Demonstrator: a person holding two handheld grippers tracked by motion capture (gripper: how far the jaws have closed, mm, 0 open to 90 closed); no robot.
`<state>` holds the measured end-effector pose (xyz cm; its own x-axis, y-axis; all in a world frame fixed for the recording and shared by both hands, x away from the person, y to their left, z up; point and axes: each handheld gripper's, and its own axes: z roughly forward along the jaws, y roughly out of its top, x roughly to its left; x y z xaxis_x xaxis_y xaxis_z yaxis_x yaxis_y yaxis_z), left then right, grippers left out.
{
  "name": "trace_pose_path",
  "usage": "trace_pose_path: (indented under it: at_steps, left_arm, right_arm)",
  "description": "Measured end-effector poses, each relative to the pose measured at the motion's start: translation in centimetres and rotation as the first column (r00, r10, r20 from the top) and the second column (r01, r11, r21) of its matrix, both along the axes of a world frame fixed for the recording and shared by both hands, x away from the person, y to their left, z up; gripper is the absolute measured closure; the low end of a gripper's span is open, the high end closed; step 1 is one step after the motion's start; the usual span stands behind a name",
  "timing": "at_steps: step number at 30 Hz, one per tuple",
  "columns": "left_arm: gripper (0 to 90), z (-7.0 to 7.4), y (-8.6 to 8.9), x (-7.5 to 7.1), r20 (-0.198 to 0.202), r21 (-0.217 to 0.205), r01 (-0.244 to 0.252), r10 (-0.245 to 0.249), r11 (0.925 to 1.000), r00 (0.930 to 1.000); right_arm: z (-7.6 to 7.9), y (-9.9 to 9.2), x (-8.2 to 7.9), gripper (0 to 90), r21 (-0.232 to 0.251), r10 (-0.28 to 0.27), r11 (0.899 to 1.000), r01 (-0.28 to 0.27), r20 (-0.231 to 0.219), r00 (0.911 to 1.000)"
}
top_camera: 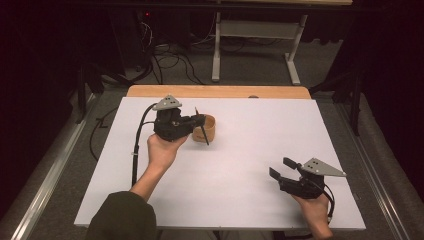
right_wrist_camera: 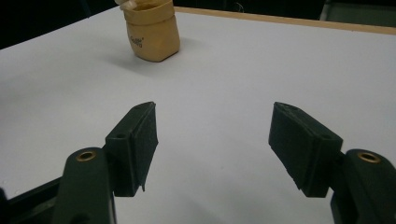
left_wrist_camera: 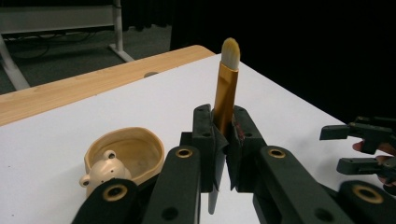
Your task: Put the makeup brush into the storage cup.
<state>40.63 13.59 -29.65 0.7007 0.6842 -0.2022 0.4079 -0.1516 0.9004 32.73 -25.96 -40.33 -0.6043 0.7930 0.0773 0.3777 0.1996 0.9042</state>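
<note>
Though pinched firmly, prone to slipping or missing the cup.

Left gripper (left_wrist_camera: 223,121) clenched on slim make-up brush with gold metal collar, pale bristle tip and dark handle (left_wrist_camera: 226,93), bristles up, handle end down, held off the white tabletop (top_camera: 250,150) just beside the small tan ceramic cup with a bear figure at its rim (left_wrist_camera: 122,135). Right gripper (right_wrist_camera: 214,140) released and empty, near the table's front right corner, well apart from the cup. Judged risks: narrow hold on a smooth round collar, so likely to pivot or slide between the pads at any knock; handle end liable to catch the rim and tip the light, unsteadied cup; if lowered off-centre, apt to land on the tabletop rather than inside.
</note>
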Motion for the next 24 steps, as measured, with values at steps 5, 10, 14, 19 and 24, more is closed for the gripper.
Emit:
trace_pose_path:
  at_steps: [5,10,14,19,24]
  left_arm:
    - [83.0,0.1,-0.3,0.6,0.002,0.016,-0.008,0.008,0.9998,1.0000]
    - [83.0,0.1,-0.6,1.3,-0.003,0.019,-0.021,0.021,0.9996,0.9998]
    - [83.0,0.2,-1.0,1.7,-0.003,0.029,-0.025,0.025,0.9993,0.9997]
    - [83.0,0.2,-1.1,2.3,-0.005,0.026,-0.039,0.039,0.9989,0.9992]
    - [83.0,0.3,-1.2,2.6,-0.004,0.026,-0.046,0.046,0.9986,0.9989]
  right_arm:
    - [-0.1,0.3,0.0,34.6,-0.012,0.010,1.000,-0.010,-0.004,0.9999]
    - [0.0,0.2,0.0,34.5,-0.009,0.005,1.000,-0.005,-0.005,1.0000]
    - [-0.1,0.4,0.0,34.6,-0.013,0.015,1.000,-0.015,-0.004,0.9999]
    - [-0.1,0.3,0.0,34.6,-0.015,0.012,1.000,-0.012,-0.009,0.9999]
    - [-0.1,0.5,-0.1,34.6,-0.014,0.015,1.000,-0.015,-0.009,0.9999]
